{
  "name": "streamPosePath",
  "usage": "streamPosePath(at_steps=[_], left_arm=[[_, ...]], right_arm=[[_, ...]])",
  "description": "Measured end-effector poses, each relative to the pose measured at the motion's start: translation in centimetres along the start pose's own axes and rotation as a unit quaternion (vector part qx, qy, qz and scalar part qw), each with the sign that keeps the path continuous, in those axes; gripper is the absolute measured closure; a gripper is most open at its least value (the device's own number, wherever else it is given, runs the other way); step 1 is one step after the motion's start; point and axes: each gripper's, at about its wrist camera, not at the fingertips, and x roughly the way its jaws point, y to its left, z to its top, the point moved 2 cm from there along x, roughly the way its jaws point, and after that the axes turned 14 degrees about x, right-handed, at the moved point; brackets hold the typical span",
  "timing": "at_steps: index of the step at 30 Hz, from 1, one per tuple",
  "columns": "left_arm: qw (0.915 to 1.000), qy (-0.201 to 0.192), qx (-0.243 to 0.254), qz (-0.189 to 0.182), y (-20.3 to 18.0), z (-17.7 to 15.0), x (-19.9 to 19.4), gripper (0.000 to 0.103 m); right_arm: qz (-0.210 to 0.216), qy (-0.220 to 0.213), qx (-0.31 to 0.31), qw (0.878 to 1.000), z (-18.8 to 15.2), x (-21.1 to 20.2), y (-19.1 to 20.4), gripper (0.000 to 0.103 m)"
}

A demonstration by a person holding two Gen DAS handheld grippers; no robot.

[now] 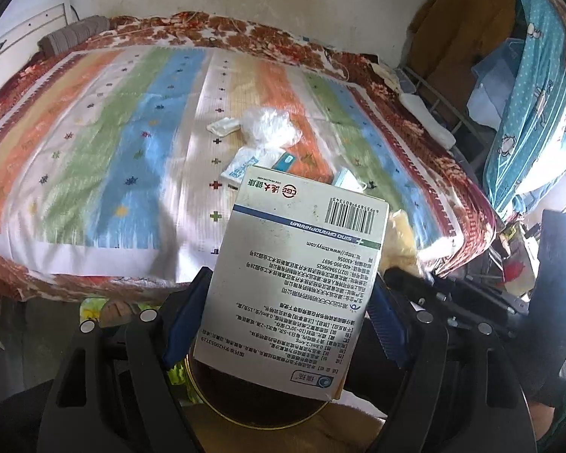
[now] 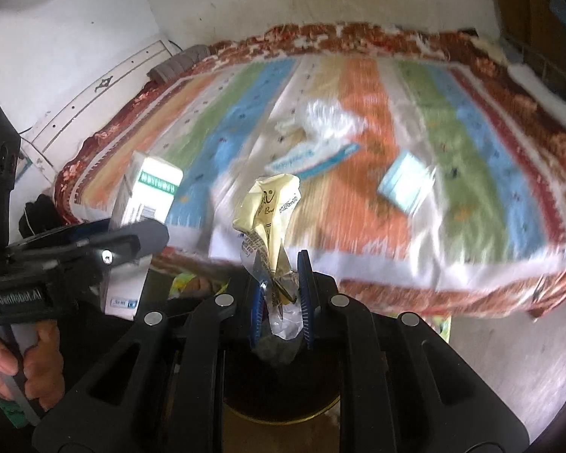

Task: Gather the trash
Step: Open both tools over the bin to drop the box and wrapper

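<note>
My left gripper [image 1: 283, 294] is shut on a white medicine box [image 1: 294, 279] with a barcode, held above a round dark bin with a gold rim [image 1: 253, 411]. The box also shows in the right wrist view [image 2: 143, 204], with the left gripper [image 2: 94, 253] beside it. My right gripper [image 2: 281, 302] is shut on a crumpled yellow and clear wrapper [image 2: 269, 219], above the same bin [image 2: 283, 396]. On the striped bed lie a crumpled clear plastic bag [image 1: 268, 126], small cartons [image 1: 241, 168] and a light blue packet [image 2: 405, 181].
The bed [image 1: 94, 143] with a striped sheet and a red floral blanket fills both views. A rack with hanging clothes [image 1: 528, 105] stands at its right. A white wall is behind it. A grey rolled cloth [image 1: 71, 36] lies at the far left corner.
</note>
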Motion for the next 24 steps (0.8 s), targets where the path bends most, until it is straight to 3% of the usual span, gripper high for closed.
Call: streamPosePath(at_steps=[12,17,21,24], left_arm=[[0.9947,0.079,-0.062,-0.023,1.4,-1.6,3.8,0.025],[0.9930,0.096,-0.068,-0.010,1.6,-2.1,4.4,0.025],[0.9924,0.098,-0.074,-0.007,1.9,-2.2,4.6,0.024],[0.9922,0.092,-0.083,-0.010,2.2,-2.0,4.6,0.010]], right_arm=[[-0.017,0.086,0.042,0.995,-2.0,4.4,-1.4,0.085],[-0.017,0.103,0.057,0.993,-2.3,5.2,-1.9,0.085],[-0.026,0.109,0.069,0.991,-2.3,5.7,-2.5,0.077],[-0.027,0.114,0.085,0.990,-2.3,6.1,-3.0,0.057]])
